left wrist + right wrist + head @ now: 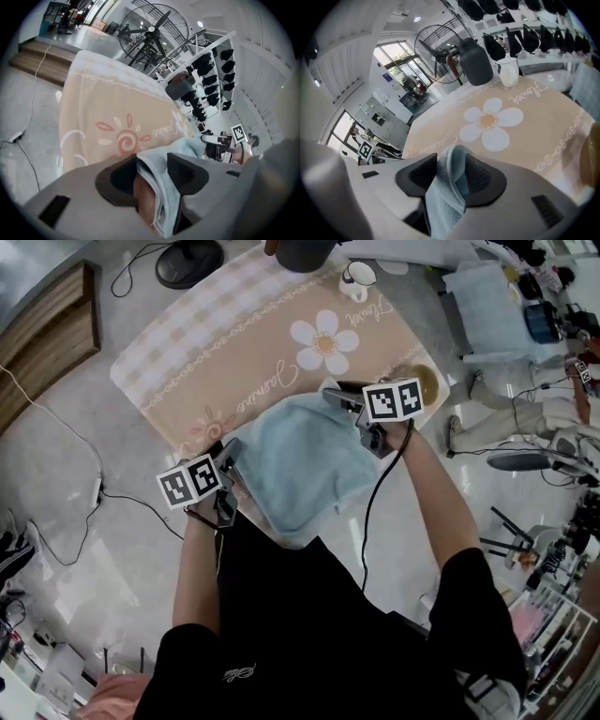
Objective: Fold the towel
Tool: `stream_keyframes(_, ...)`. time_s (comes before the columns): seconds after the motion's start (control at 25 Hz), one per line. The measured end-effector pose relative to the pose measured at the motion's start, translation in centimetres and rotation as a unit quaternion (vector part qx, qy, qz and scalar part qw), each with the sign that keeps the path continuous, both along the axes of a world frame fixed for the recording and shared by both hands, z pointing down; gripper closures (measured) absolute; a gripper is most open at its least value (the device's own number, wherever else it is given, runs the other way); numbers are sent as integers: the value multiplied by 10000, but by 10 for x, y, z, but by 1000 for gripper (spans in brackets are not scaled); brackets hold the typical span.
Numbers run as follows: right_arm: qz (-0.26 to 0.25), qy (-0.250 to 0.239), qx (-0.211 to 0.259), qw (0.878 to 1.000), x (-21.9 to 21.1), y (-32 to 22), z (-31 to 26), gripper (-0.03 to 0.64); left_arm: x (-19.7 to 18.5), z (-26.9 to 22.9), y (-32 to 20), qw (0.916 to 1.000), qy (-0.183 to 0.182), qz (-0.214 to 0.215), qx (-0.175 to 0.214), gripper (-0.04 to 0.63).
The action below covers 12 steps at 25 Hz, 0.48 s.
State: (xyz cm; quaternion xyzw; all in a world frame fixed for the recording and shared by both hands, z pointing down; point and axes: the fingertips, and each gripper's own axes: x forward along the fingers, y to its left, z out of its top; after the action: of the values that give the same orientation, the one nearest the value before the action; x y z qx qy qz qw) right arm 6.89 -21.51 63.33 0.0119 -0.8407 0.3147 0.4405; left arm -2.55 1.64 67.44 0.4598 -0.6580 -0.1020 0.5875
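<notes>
A light blue towel (pixel 300 465) lies at the near edge of a table covered by a peach flower-print cloth (pixel 244 343), its near part hanging over the edge toward the person. My left gripper (pixel 229 476) is at the towel's left corner; in the left gripper view the towel's edge (pixel 161 159) sits between the jaws against the right pad, with a gap to the left pad (pixel 117 180). My right gripper (pixel 352 414) is at the far right corner. There a bunched fold of towel (pixel 447 197) fills the space between both pads, and my right gripper (pixel 450 176) pinches it.
A white mug (pixel 356 279) and a dark container (pixel 302 251) stand at the table's far edge. A round yellowish object (pixel 424 379) lies just beyond my right gripper. Cables run over the floor at the left (pixel 56 427). A large fan (pixel 152 30) stands beyond the table.
</notes>
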Motion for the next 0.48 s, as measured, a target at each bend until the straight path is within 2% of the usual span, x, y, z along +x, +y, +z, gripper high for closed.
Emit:
stream_keyframes(0.08,1,121,-145,9998,1,2,2,518,0,2,0,9999,138,-33,9,412)
stream_keyframes(0.12,-26,172,-195,9997,1,3,3,570,0,3,0,9998,186,-13,21,449)
stream_keyframes(0.24,-172,176,-226,9994,0,5,0,588,2,3,-2,9995,286,79,65,534)
stream_keyframes(0.36,-225,4,12,9997,-3,-2,-7,589,-3,2,-3,9997,219,28,110,549)
stream_keyframes(0.48,-158,-342,386,9985,-14,-17,-22,589,-26,-16,-5,9987,-139,-297,401,552)
